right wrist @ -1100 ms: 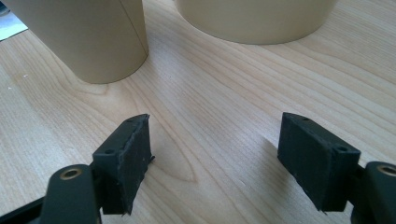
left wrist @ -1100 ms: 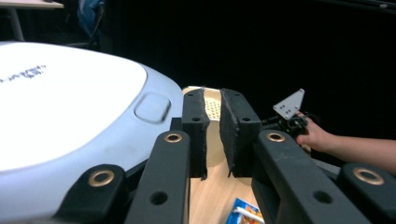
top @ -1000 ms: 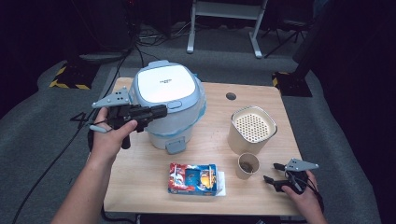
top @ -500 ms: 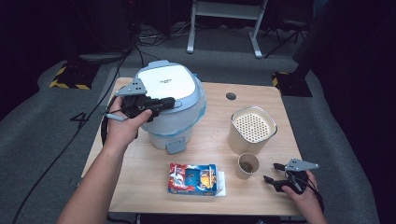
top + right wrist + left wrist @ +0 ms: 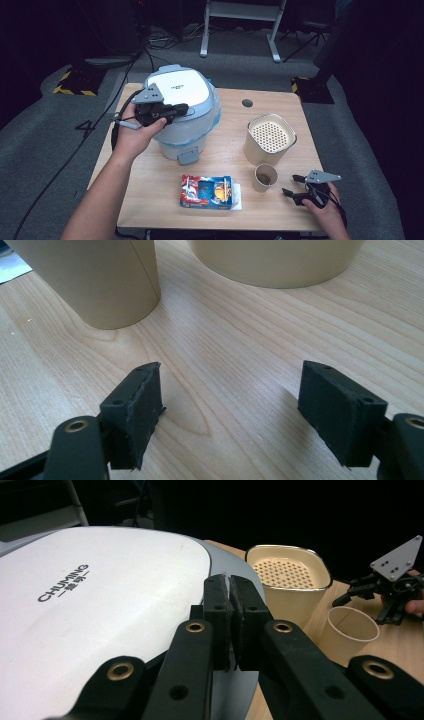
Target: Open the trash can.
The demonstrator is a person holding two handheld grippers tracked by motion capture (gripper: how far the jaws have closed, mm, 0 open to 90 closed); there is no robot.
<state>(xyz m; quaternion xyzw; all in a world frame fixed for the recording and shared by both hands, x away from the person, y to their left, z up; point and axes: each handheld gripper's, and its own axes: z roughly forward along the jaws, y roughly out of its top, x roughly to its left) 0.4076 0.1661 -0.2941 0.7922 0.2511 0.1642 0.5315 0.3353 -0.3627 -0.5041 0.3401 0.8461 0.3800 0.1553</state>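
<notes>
A white and pale-blue cooker [image 5: 192, 127] with its lid [image 5: 100, 605] down stands at the table's back left. My left gripper [image 5: 185, 108] lies level over the lid's left part, pointing right. Its jaws are shut [image 5: 231, 615] with nothing between them. Near the front right corner my right gripper [image 5: 290, 184] rests low on the wood and points left at a paper cup [image 5: 265, 177]. Its jaws stand open [image 5: 232, 405] over bare table, a little short of the cup [image 5: 100, 280].
A beige container [image 5: 270, 137] with a perforated insert stands behind the cup. A colourful box [image 5: 207, 191] lies near the front edge on the wooden table [image 5: 235, 220]. A round hole [image 5: 247, 103] sits in the tabletop at the back. Dark floor and cables surround the table.
My left hand has swung from the cooker's left side to the right and slightly up, over the lid. The right hand has stayed where it was.
</notes>
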